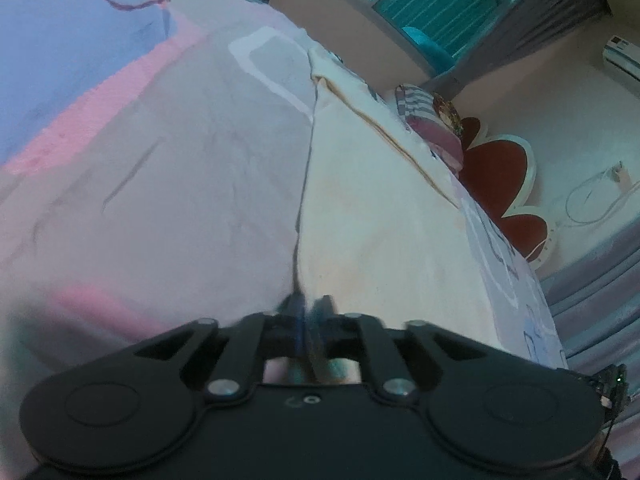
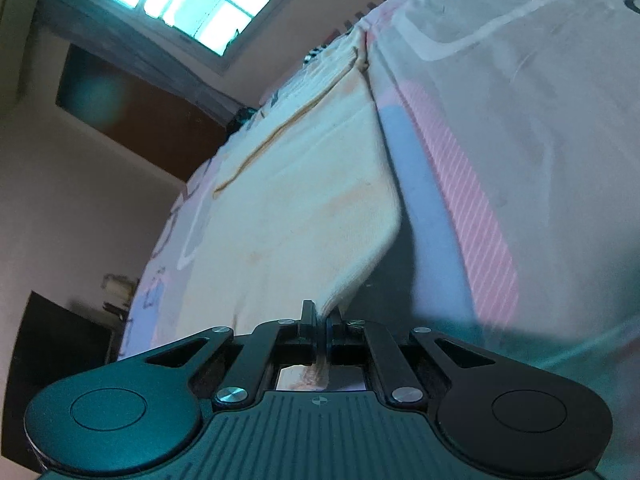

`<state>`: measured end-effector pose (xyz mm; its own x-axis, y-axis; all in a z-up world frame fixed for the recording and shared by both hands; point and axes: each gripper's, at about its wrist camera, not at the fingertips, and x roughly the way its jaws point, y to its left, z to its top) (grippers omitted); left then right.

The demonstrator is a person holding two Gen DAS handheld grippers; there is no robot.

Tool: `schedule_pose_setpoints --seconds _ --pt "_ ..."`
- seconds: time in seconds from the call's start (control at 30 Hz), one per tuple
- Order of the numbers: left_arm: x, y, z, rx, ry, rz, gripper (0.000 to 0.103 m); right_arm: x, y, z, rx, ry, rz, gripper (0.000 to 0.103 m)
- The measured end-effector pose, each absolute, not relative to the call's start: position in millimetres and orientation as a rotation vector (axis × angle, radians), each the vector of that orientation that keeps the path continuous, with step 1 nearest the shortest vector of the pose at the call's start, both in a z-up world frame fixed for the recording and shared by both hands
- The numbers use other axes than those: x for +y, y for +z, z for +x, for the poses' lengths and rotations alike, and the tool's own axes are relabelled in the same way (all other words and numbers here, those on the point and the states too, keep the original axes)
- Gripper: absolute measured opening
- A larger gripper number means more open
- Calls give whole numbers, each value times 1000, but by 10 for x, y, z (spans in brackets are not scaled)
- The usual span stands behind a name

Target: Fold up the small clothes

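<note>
The cream cloth (image 1: 372,216) lies spread on the bed, over a bedsheet (image 1: 168,184) printed in pale grey, pink and blue blocks with white outlined squares. A thin tan seam runs across the cloth near its far side, and faint orange stains mark its middle. Its near edge is lifted off the sheet at two places.

The left claw (image 1: 306,312) has its jaws drawn narrow on the cloth's near edge, where a dark fold line starts and runs away across the fabric; the view is blurred there, so the exact pinch is hard to read. The right claw (image 2: 322,318) is closed tight on a corner of the cloth (image 2: 296,216), which rises from the sheet into the jaws and casts a dark shadow on the bedsheet (image 2: 520,152) just beside it.

Beyond the cloth, in the left wrist view, a striped pillow (image 1: 430,124) rests at the bed's far side, with a red, flower-shaped headboard (image 1: 500,168) behind it. Above the headboard the wall is beige; a window (image 1: 436,0) with greenish glass sits further back, and a white air conditioner (image 1: 622,56) hangs high at the right. A white cable (image 1: 592,200) loops on the wall beside the headboard.

In the right wrist view, a bright window (image 2: 192,0) is set high in the wall past the cloth, with a dark brown panel (image 2: 132,116) below it and dark furniture (image 2: 60,344) beside the bed.
</note>
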<state>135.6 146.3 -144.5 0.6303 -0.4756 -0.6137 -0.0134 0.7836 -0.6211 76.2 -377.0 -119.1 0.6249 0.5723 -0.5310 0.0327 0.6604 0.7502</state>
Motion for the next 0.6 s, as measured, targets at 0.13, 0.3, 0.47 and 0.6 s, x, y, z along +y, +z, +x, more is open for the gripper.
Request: schedule_pose_setpoints --seconds 0.13,0.3,0.47,0.6 --pt "1440 -1461 1414 863 -303 -637 20 -3782 -1227 724 888 346 802 3" --pt "1432 -1476 1510 892 -328 -627 2 -3858 -1347 660 905 314 835 3" --pt "1479 -1423 1381 835 -358 -685 1 -3886 -1283 609 871 329 848 3" --pt "1493 -1483 1418 865 -312 -662 1 -3891 -1231 633 857 316 801 3"
